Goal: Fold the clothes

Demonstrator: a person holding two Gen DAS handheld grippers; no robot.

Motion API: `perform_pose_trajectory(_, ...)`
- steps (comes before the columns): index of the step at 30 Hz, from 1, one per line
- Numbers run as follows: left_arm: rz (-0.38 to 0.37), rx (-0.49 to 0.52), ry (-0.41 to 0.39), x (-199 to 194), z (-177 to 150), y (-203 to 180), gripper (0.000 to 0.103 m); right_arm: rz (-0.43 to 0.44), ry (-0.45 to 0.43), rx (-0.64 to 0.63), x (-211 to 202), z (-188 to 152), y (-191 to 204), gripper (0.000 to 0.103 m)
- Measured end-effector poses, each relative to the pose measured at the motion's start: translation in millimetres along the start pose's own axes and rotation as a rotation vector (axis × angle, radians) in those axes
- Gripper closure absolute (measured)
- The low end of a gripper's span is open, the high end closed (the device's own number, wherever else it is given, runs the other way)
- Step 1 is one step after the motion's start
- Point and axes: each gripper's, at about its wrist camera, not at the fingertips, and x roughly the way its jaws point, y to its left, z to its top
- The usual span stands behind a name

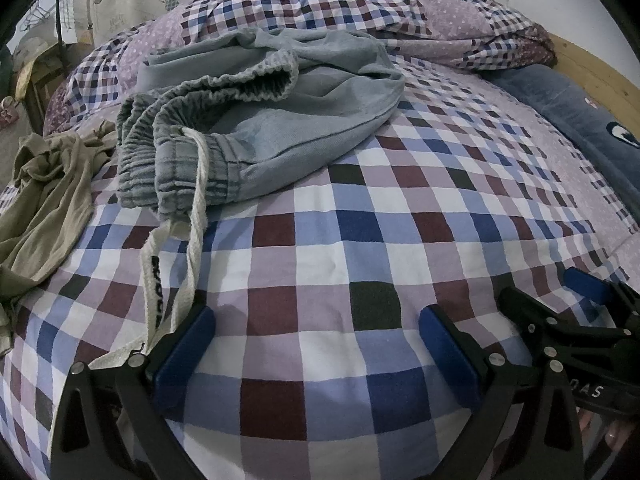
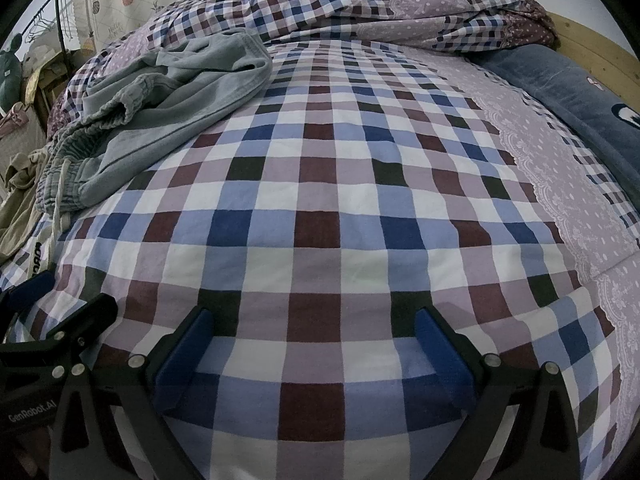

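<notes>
- Left wrist view: left gripper low over the checked bedsheet, blue fingers spread wide, nothing between them.
- Right wrist view: right gripper likewise spread and empty, hovering just beside its partner above bare sheet; probably parked side by side ahead of a two-handed reach.
- Grey-blue trousers crumpled in a heap farther up the bed, to the left, elastic waistband bunched and turned toward the grippers.
- White drawstring trailing from the waistband down across the sheet, ending close by the left gripper's outer finger; touching or not, cannot tell.
- Olive garment rumpled at the left edge of the bed, just beside the trousers.
- Bunched duvet at the far end, blue blanket along the right side.
- Judged stage: folding not yet begun; open sheet in front likely left as room for spreading the trousers flat.
</notes>
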Motion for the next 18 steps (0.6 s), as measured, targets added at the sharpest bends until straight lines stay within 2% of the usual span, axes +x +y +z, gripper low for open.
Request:
perform_pose_trajectory(4, -0.003, -0.006, -0.042, -12, 0, 3, 0.000, 0.002, 0.000, 0.002, 0, 0, -1, 0.000)
perform_pose_trajectory(13, 0.007, -0.005, -0.237, -60, 10, 27, 0.001, 0.011, 0.007, 0.009, 1, 2, -2, 0.000)
perform_pose_trajectory(18, 0.040, -0.026, -0.269, -73, 15, 52, 0.001, 0.016, 0.019, 0.013, 3, 1, -2, 0.000)
